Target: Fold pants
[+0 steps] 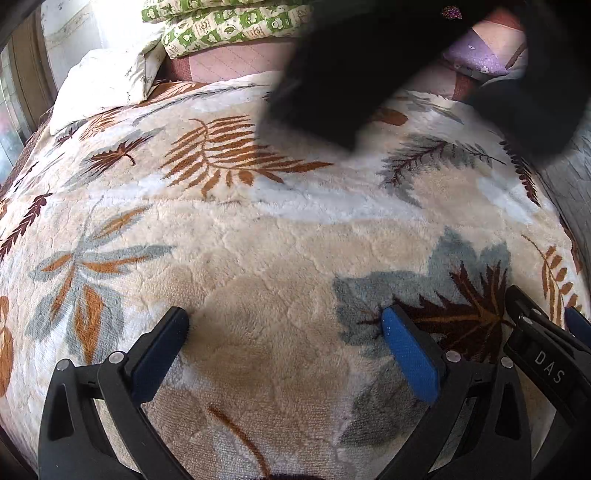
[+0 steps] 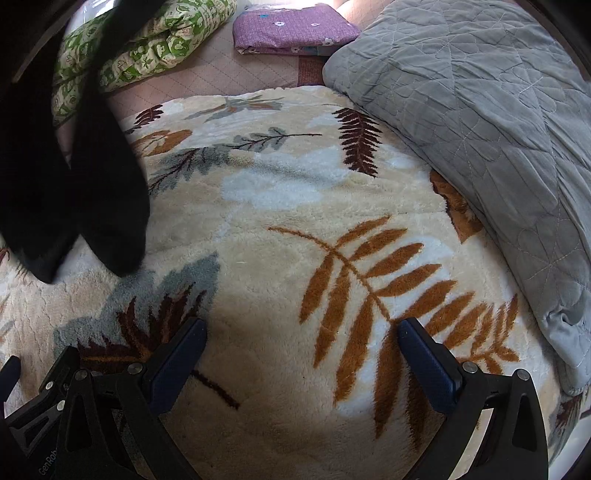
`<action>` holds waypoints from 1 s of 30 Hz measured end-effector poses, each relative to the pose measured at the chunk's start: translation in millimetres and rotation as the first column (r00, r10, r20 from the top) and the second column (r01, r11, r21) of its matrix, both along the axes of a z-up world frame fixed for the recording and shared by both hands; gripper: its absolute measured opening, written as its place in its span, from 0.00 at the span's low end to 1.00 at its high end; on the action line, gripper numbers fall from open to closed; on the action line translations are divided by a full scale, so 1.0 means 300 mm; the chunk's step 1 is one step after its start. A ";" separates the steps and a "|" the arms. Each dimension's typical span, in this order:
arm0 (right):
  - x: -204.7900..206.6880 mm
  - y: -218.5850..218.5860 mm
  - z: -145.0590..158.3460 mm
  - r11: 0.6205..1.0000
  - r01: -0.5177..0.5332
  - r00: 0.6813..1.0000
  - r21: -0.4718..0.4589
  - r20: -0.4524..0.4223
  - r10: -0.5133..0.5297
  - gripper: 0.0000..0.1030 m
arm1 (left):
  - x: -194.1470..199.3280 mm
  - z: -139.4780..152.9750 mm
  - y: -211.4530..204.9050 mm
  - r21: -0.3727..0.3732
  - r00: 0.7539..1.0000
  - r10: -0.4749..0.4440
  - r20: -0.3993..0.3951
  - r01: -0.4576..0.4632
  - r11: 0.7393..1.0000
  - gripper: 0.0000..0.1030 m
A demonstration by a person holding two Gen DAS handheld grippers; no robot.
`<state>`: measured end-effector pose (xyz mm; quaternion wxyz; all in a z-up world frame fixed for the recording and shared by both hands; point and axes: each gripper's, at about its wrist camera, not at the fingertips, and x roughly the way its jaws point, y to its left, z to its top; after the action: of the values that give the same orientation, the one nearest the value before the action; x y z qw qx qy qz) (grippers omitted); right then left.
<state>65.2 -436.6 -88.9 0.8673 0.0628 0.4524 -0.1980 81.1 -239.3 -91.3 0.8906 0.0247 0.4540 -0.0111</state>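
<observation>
The black pants (image 1: 351,74) hang down from above the frame, blurred, over the far part of a cream fleece blanket (image 1: 258,240) printed with leaves. In the right wrist view the pants (image 2: 55,166) show as two dark legs at the left, their ends just at the blanket (image 2: 277,184). What holds them up is hidden. My left gripper (image 1: 285,317) is open low over the blanket with nothing between its blue pads. My right gripper (image 2: 303,326) is open too and holds nothing. Both grippers are side by side, well short of the pants.
A green patterned quilt (image 2: 147,48) and a folded purple cloth (image 2: 295,29) lie at the back of the bed. A grey quilted cover (image 2: 480,129) overlaps the blanket's right side. A white pillow (image 1: 103,81) sits at the far left.
</observation>
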 end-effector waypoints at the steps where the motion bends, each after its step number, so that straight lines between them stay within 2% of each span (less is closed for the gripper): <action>1: 0.000 0.000 0.000 1.000 0.000 1.000 0.001 0.000 0.000 0.99 | 0.000 0.000 -0.001 0.001 1.000 0.000 0.000 0.000 1.000 1.00; 30: 0.001 -0.001 -0.001 1.000 -0.003 1.000 0.002 0.006 0.003 0.99 | -0.002 -0.002 -0.004 0.000 1.000 0.001 0.001 -0.001 1.000 1.00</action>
<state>65.4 -436.9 -89.3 0.8688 0.0637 0.4503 -0.1959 80.5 -240.4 -91.9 0.8907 0.0242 0.4537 -0.0105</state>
